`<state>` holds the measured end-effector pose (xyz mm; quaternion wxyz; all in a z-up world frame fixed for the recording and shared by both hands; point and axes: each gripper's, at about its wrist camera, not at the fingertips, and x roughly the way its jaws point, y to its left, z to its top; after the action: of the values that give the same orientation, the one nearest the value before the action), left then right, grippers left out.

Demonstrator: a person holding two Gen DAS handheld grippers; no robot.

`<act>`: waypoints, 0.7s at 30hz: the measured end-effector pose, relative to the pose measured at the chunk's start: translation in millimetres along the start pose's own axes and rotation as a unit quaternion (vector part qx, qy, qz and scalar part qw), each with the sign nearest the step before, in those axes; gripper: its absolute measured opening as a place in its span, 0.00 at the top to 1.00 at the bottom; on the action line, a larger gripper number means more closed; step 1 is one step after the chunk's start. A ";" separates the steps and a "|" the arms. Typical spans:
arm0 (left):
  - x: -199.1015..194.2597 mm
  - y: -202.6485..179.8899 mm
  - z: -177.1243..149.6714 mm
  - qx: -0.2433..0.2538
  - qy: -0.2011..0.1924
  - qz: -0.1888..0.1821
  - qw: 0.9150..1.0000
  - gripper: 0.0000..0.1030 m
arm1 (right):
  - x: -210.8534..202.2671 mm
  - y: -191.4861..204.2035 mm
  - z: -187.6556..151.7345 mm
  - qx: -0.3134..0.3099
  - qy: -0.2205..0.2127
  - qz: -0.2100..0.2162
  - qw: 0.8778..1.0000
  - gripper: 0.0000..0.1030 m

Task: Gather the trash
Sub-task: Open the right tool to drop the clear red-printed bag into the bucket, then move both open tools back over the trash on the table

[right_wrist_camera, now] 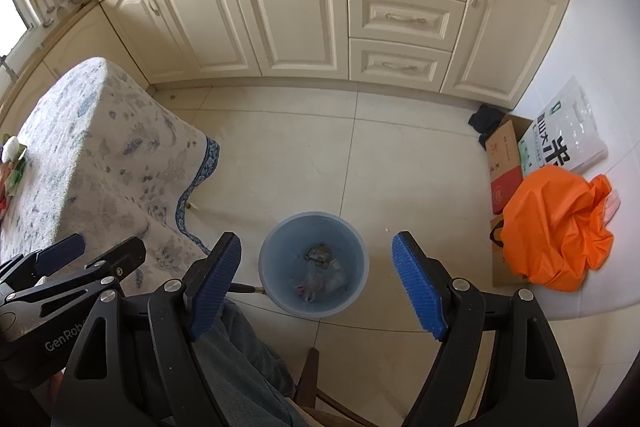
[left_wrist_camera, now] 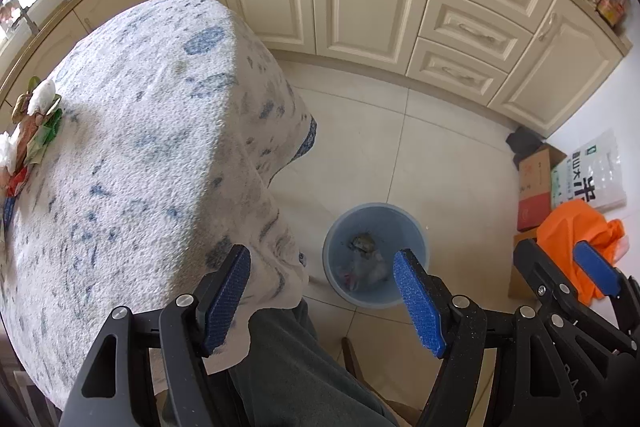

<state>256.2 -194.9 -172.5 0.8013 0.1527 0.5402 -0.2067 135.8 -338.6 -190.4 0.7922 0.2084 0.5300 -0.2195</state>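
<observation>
Cream kitchen cabinets (right_wrist_camera: 280,15) run along the back, with pale floor tiles (right_wrist_camera: 304,155) below, so it's a pretty ordinary kitchen corner. Down on the floor sits a blue trash bin (right_wrist_camera: 313,263), and you can see a few crumpled bits of trash (right_wrist_camera: 320,267) already lying in the bottom of it.

Right claw (right_wrist_camera: 316,287) hangs above the bin, pointing steeply down, its 2 blue pads (right_wrist_camera: 418,291) well apart with nothing between them, just the bin showing through the gap. Left claw (left_wrist_camera: 320,301) is just beside it, jaws also spread and empty; it hangs over the edge of the surface, with the bin showing past its right-hand pad.

That surface (left_wrist_camera: 140,131) is on the left, covered with a white cloth with blue blotches that drapes down over the side. At its far left edge there's a little heap of leftover trash (left_wrist_camera: 34,131): crumpled white tissue plus green and red wrappers, well apart from both claws.

Over by the right wall are a cardboard box (right_wrist_camera: 506,163), a printed plastic bag (right_wrist_camera: 560,135) and an orange bag (right_wrist_camera: 556,227). A grey trouser leg (left_wrist_camera: 288,359) shows at the bottom.
</observation>
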 end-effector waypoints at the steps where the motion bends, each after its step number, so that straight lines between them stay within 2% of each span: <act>1: -1.5 2.7 -1.2 -0.001 -0.001 0.000 1.000 0.32 | -2.1 1.6 -0.8 -0.001 -0.002 0.000 1.000 0.22; 11: -38.1 30.3 -25.7 -0.021 -0.032 0.005 0.999 0.32 | -29.0 22.8 -8.8 -0.025 -0.032 0.006 0.999 0.22; 21: -90.4 67.2 -73.0 -0.062 -0.073 0.023 0.995 0.32 | -63.3 65.5 -24.0 -0.068 -0.070 0.024 0.995 0.22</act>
<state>201.0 -87.4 -114.1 0.8509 0.0995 0.4886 -0.1651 133.4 -263.6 -133.5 0.8447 0.1511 0.4818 -0.1777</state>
